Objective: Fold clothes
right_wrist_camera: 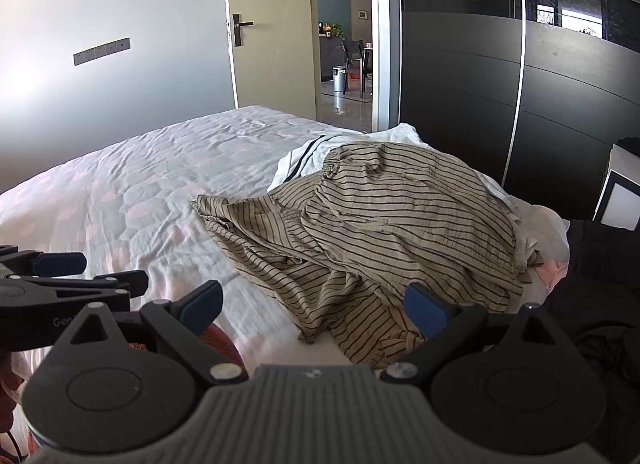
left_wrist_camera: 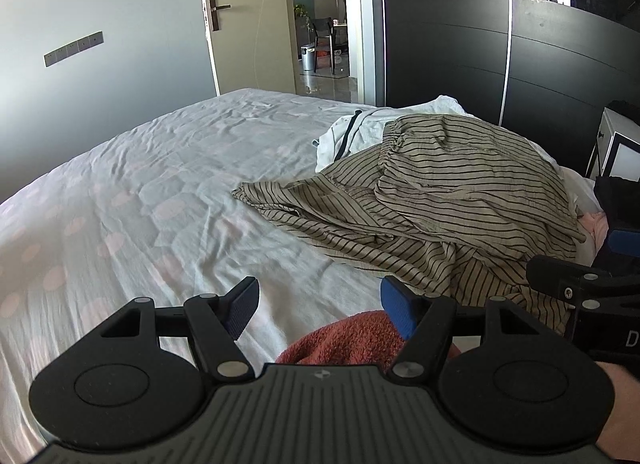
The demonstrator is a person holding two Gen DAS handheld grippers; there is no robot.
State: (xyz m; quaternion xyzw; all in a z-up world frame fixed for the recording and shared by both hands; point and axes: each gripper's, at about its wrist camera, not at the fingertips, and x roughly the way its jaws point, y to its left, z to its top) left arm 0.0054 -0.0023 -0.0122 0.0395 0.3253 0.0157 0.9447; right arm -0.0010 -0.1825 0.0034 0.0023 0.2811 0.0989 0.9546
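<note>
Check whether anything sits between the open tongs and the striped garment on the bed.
Nothing visible does. Both the left tongs and right tongs are open just short of the striped garment, with only bare sheet between.

Bed (left_wrist_camera: 160,184) w/ striped garment (left_wrist_camera: 440,200), white garment (left_wrist_camera: 340,136), red towel (left_wrist_camera: 352,338).

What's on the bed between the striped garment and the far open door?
Only bare, wrinkled bedsheet between the striped garment and the door; both wrist views show it.
</note>
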